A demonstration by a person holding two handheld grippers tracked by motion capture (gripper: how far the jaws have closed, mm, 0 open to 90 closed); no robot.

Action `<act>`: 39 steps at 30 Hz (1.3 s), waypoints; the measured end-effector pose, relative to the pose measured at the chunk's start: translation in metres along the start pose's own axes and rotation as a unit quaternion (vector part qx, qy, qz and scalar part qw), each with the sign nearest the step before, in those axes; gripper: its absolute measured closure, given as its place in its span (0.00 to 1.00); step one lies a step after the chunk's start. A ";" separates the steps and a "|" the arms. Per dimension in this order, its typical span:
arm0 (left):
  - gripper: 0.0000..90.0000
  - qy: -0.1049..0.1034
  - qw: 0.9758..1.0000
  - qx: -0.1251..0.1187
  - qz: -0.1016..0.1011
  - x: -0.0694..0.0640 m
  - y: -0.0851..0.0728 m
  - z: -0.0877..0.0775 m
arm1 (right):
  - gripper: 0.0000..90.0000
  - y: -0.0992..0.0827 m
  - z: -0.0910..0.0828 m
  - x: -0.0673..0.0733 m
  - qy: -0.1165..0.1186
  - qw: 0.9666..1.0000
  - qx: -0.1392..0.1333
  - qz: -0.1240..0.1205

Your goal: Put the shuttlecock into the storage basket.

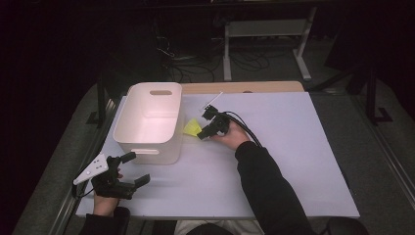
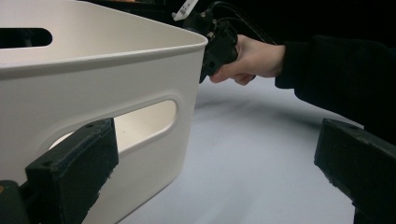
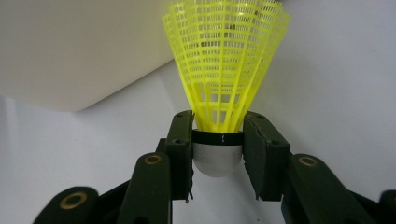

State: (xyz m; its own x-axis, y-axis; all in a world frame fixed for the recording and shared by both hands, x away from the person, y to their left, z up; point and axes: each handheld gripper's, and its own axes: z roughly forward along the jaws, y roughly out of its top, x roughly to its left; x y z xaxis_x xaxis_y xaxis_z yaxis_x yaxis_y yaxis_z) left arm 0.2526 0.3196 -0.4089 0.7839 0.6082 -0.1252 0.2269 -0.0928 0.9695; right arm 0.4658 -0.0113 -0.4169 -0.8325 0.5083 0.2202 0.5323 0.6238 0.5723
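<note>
Clamping right tool (image 3: 218,140) on yellow plastic mesh shuttlecock (image 3: 226,70), low over bench (image 1: 274,161) beside white plastic bin (image 1: 149,122). I fear round cork squirting out. Left tool (image 1: 128,169) apart, idle.

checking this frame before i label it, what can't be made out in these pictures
- Inside of the white bin: in the high view its near wall hides part of the floor; in the left gripper view its wall blocks the inside.
- Shuttlecock: in the right gripper view the top edge cuts off its skirt; in the high view it is too small for detail.
- Right gripper: in the left gripper view the bin's corner hides its jaws.
</note>
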 end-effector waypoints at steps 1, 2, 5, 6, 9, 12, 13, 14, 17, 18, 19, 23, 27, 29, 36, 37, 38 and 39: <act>0.00 0.000 1.000 0.000 -0.001 0.000 0.000 0.000 | 0.70 0.000 -0.002 0.000 -0.001 1.000 -0.002 -0.001; 0.00 0.000 1.000 0.000 -0.001 0.000 0.000 0.000 | 0.70 0.001 -0.004 0.000 -0.001 1.000 -0.002 -0.001; 0.00 0.000 1.000 0.000 -0.001 0.000 0.000 0.000 | 0.70 0.001 -0.008 0.001 -0.003 1.000 -0.006 -0.003; 0.00 0.000 1.000 0.000 -0.002 0.000 0.000 0.000 | 0.70 0.001 -0.010 0.002 -0.003 1.000 -0.004 -0.004; 0.00 0.000 1.000 0.000 -0.003 0.000 0.000 0.000 | 0.70 0.002 -0.017 0.003 -0.006 1.000 -0.008 -0.008; 0.00 0.000 1.000 0.000 -0.003 0.000 0.000 0.000 | 0.70 0.002 -0.025 0.005 -0.008 1.000 -0.013 -0.009; 0.00 0.000 1.000 0.000 -0.003 0.000 0.000 0.000 | 0.70 0.003 -0.027 0.005 -0.009 1.000 -0.014 -0.010; 0.00 0.001 1.000 0.000 -0.003 0.000 0.000 0.000 | 0.70 0.003 -0.030 0.005 -0.009 1.000 -0.016 -0.010; 0.00 0.001 1.000 -0.001 -0.003 0.000 0.000 0.000 | 0.70 0.003 -0.042 0.006 -0.014 1.000 -0.020 -0.012; 0.00 0.002 1.000 -0.001 -0.004 0.000 0.000 0.000 | 0.70 0.003 -0.045 0.006 -0.015 1.000 -0.022 -0.013; 0.00 0.002 1.000 -0.001 -0.003 0.000 0.000 0.000 | 0.70 0.003 -0.045 0.006 -0.015 1.000 -0.022 -0.013; 0.00 0.002 1.000 0.000 -0.003 0.000 0.000 0.000 | 0.70 0.002 -0.058 0.006 -0.016 0.999 -0.030 -0.013; 0.00 0.002 1.000 0.000 -0.003 0.000 0.000 0.000 | 0.70 0.001 -0.069 0.005 -0.019 0.999 -0.033 -0.011; 0.00 0.003 1.000 0.000 -0.003 0.000 0.000 0.000 | 0.70 0.001 -0.074 0.006 -0.019 0.999 -0.038 -0.011; 0.00 0.004 1.000 0.001 -0.003 0.000 0.000 0.000 | 0.70 0.004 -0.087 0.012 -0.019 0.999 -0.041 -0.022; 0.00 0.003 1.000 0.000 -0.003 0.000 0.000 0.000 | 0.70 0.005 -0.089 0.012 -0.019 0.999 -0.043 -0.025; 0.00 0.004 1.000 0.001 -0.002 0.000 0.000 0.000 | 0.70 0.005 -0.091 0.013 -0.020 0.999 -0.044 -0.025; 0.00 0.004 1.000 0.000 -0.003 0.000 0.000 0.000 | 0.70 0.006 -0.092 0.014 -0.020 0.999 -0.044 -0.025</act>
State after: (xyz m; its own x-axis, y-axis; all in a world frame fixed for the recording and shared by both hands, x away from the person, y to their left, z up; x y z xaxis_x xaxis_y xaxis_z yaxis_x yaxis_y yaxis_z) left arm 0.2527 0.3201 -0.4091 0.7783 0.6146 -0.1289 0.2313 -0.0898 0.9687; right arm 0.4432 -0.0556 -0.3376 -0.8499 0.5023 0.1591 0.4731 0.5947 0.6500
